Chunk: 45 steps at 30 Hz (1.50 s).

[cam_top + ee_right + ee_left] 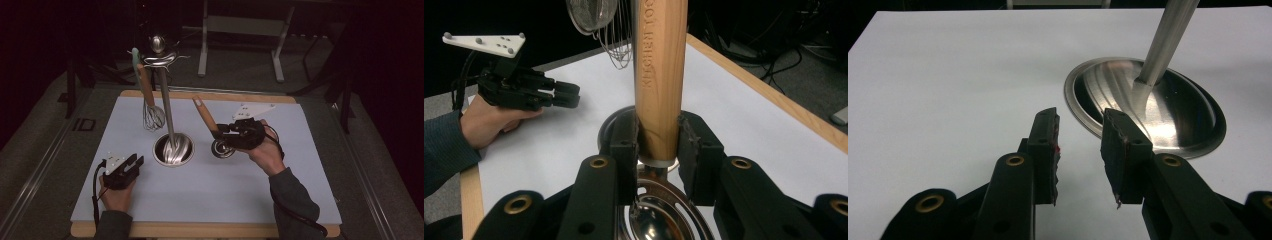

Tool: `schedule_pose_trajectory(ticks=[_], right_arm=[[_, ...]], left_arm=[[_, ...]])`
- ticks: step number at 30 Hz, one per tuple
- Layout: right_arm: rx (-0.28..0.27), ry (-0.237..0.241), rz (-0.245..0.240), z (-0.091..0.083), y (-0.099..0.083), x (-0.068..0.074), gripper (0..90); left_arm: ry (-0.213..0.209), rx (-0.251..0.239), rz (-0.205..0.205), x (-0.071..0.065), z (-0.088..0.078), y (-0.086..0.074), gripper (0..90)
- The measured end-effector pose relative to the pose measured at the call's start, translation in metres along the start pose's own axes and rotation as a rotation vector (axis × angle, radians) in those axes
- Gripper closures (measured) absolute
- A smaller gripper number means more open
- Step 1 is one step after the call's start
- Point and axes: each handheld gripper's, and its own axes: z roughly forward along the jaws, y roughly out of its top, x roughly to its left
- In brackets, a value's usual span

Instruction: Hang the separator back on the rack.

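I am holding a ladle (212,131) in the right tongs (221,131): the pads are pressing on both sides of its wooden handle (659,80), close to where the wood meets the metal bowl (664,220). In the high view the handle is pointing up and away toward the far-left, and the shiny bowl (222,148) is sitting low, at or just above the white desk (250,185); I cannot tell if it is touching.

The left tongs (136,162) are resting near the front-left of the desk, their jaws standing wide with nothing between them, and they are pointing toward the round base (1148,107) of the utensil stand (167,107). On this stand a whisk (150,107) is already hanging from the hooks at the top (160,60).

I judge the step in hand to be carrying the ladle to the stand to hang it beside the whisk. The next move is calling for a lift high enough for the handle's far end (198,101), where I think a hole is, to reach a free hook. I must be tilting it carefully so the bowl is not knocking the pole or the whisk. The left tongs could be steadying the base if the stand is wobbling.
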Motion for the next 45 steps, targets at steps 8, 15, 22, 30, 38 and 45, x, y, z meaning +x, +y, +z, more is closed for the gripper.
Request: schedule_pose_trajectory(ticks=[8,15,22,30,38,45], right_arm=[[-0.045,0.007,-0.020,-0.006,0.011,0.003,71.0],[-0.066,0.013,-0.036,-0.009,0.018,0.006,70.9],[-0.075,0.015,-0.057,-0.011,0.023,0.010,71.0],[-0.096,0.016,-0.093,-0.017,0.031,0.013,70.9],[-0.120,0.018,-0.117,-0.020,0.039,0.016,71.0],[-0.143,0.027,-0.140,-0.022,0.044,0.017,71.0]], left_arm=[[0.000,0.000,0.000,0.000,0.000,0.000,68.2],[0.000,0.000,-0.001,0.000,0.000,0.000,68.2],[0.000,0.000,0.000,0.000,0.000,0.000,68.1],[0.000,0.000,0.000,0.000,0.000,0.000,68.1],[0.001,-0.001,0.001,0.000,0.000,0.000,68.1],[0.001,-0.002,0.001,0.000,0.000,0.000,68.1]])
